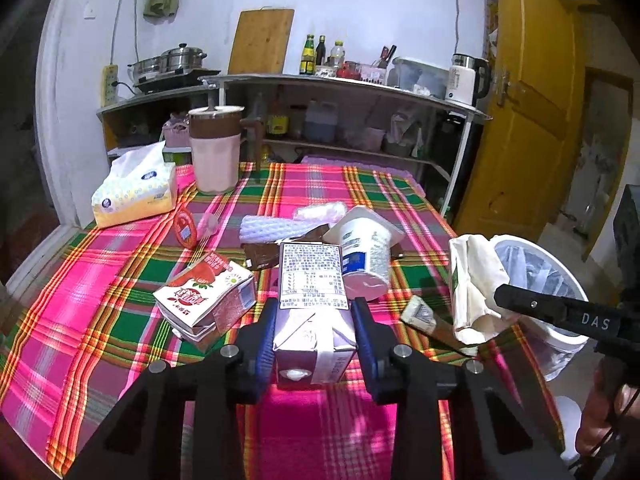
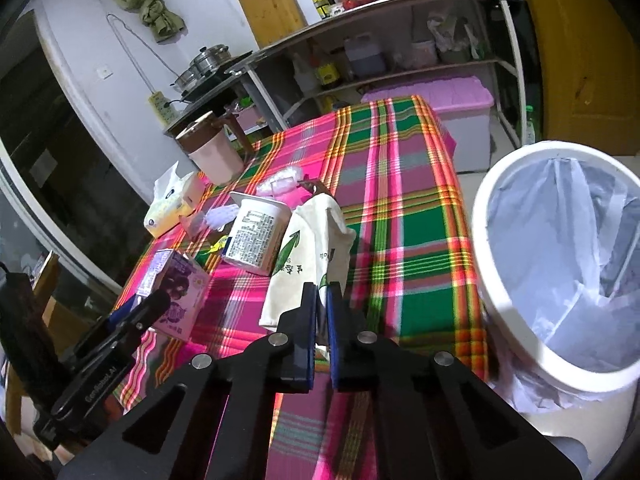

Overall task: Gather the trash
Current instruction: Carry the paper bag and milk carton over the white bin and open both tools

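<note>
My left gripper [image 1: 316, 306] is shut on a purple milk carton [image 1: 312, 272], pads pressing its two sides just above the plaid tablecloth [image 1: 360, 184]. My right gripper [image 2: 321, 290] is shut on the lower edge of a crumpled cream paper bag [image 2: 308, 248] with green leaf print. The same bag [image 1: 476, 280] hangs from the right gripper [image 1: 504, 294] beside the white lined trash bin [image 1: 536, 276]. On the cloth lie a white yogurt cup [image 1: 366, 256] on its side, a crushed red carton [image 1: 204, 296], bubble wrap [image 1: 272, 228], a brown wrapper [image 1: 260, 258] and a red lid [image 1: 186, 226].
A tissue box [image 1: 134, 192] and a pink jug with a brown lid [image 1: 214, 148] stand at the far left of the table. The bin's rim [image 2: 500, 300] is right of the table edge. Behind are a metal shelf [image 1: 340, 80], a pink-lidded box [image 2: 460, 100] and a yellow door [image 1: 532, 100].
</note>
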Demonstrator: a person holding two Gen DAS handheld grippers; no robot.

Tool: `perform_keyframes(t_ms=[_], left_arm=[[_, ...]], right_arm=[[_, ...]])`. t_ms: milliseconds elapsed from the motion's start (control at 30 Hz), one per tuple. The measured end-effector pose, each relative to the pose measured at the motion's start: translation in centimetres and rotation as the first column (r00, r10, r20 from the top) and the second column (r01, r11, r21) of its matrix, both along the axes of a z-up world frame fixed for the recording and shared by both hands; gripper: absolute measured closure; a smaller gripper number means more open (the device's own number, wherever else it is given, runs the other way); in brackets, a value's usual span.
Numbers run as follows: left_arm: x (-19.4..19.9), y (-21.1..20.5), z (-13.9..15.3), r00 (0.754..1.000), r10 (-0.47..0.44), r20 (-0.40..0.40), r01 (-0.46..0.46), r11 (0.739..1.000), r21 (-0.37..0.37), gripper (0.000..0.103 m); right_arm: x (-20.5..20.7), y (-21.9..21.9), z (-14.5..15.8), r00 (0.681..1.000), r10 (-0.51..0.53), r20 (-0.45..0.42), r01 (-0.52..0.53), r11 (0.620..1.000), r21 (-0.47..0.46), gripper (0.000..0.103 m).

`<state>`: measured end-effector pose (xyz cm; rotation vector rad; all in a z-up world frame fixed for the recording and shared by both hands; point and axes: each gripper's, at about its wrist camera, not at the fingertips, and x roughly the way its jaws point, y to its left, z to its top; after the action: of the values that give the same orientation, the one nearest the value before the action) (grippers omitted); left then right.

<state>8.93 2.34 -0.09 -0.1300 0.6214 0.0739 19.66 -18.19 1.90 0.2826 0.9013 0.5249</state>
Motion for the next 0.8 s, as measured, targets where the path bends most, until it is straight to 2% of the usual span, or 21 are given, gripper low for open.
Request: perform_keyframes(t_ms=[267,467,600,800], left_arm=[[-1.0,-2.3,1.8,0.998,-0.055,0.030,0.055,0.998,0.005,0.067],[-0.5,-5.4,3.0,0.990,-0.137,0.044,0.137,0.991,0.010,0.067],[0.6,-7.9,3.2,0.977,-0.207,0.041,0.207,0.978,0.003,0.067],[2.7,-12.8,3.3,0.941,-0.335,0.040,0.336,0.942,-0.012,0.067]], right_arm=[[-1.6,-2.9,1.2,0.999,-0.046,0.028,0.045,0.999,0.020,0.098],[-2.5,-6.1,1.9,0.993,-0.109,0.048,0.107,0.993,0.045,0.098],[-2.7,-9.0,2.2,0.983,-0.173,0.058,0.171,0.984,0.052,0.098],[-3.0,-13.6,1.8,0.959,-0.277,0.057,0.275,0.961,0.040,0.098]])
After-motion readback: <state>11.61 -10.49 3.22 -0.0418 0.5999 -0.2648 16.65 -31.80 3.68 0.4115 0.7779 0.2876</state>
